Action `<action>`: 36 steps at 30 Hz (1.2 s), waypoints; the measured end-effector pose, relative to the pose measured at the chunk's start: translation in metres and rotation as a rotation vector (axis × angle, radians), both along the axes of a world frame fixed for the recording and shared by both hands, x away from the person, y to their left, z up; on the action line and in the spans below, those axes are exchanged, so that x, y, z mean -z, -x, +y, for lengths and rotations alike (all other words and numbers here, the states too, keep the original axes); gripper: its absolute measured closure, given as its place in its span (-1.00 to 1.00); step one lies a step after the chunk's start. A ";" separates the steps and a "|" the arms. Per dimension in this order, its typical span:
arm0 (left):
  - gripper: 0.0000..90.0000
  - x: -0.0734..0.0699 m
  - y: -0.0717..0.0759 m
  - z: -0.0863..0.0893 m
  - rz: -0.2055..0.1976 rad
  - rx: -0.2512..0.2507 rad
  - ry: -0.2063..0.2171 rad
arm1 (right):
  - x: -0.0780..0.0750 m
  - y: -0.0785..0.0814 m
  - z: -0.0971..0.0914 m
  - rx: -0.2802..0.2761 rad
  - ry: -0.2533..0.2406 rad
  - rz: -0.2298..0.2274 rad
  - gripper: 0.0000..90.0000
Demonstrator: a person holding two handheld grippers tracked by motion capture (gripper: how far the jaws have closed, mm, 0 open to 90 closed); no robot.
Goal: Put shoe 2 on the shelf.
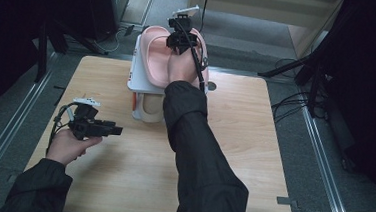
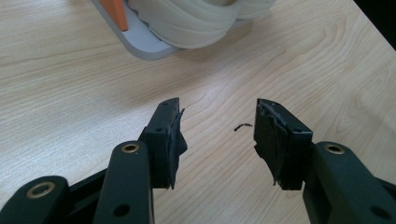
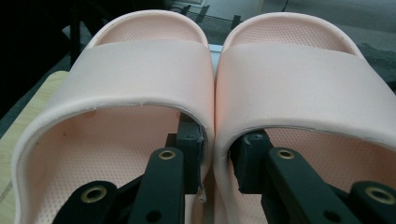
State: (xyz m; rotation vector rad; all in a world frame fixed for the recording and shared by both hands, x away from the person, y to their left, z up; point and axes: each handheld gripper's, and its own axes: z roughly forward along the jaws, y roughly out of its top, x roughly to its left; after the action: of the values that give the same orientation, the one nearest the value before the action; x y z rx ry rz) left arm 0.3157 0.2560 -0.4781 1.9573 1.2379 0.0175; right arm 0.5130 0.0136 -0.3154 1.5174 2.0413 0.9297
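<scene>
Your right gripper (image 3: 215,163) pinches the 2 pink slippers (image 3: 215,93) by their inner walls, to carry both together; your left gripper (image 2: 217,135) waits wide, holding nothing, lower left.

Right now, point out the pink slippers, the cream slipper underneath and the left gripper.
pink slippers (image 3: 140,65): right gripper view, on the left slipper's strap.
cream slipper (image 2: 191,23): left gripper view, on its ribbed side.
left gripper (image 1: 116,130): high view, at the jaw tips.
</scene>
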 end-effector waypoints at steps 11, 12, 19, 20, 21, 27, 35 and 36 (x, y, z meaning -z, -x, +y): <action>0.13 -0.001 0.000 0.001 -0.007 0.006 0.004 | 0.007 0.000 0.021 0.137 -0.008 0.001 0.67; 0.13 -0.002 0.000 0.001 -0.007 0.006 0.004 | 0.009 -0.001 0.023 0.141 -0.002 0.002 0.67; 0.13 -0.001 0.000 0.001 -0.003 0.006 0.006 | 0.013 -0.001 0.031 0.162 0.011 -0.011 0.66; 0.13 -0.001 0.000 0.000 -0.004 0.007 0.004 | 0.013 -0.001 0.032 0.163 0.010 -0.010 0.65; 0.13 -0.001 -0.001 0.000 -0.007 0.009 0.001 | 0.014 -0.002 0.033 0.162 0.002 -0.007 0.63; 0.13 -0.001 -0.001 -0.002 -0.004 0.015 -0.002 | 0.016 0.001 0.039 0.182 0.018 -0.023 0.62; 0.13 -0.001 -0.001 -0.002 -0.002 0.015 -0.003 | 0.018 0.002 0.041 0.168 0.046 -0.035 0.63; 0.13 -0.001 -0.001 -0.002 -0.002 0.014 -0.003 | 0.017 0.003 0.041 0.162 0.054 -0.043 0.65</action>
State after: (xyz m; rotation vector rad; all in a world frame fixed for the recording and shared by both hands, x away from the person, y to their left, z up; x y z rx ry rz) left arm 0.3167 0.2543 -0.4772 1.9681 1.2235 0.0141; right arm 0.5103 0.0550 -0.3325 1.5926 1.8667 0.8306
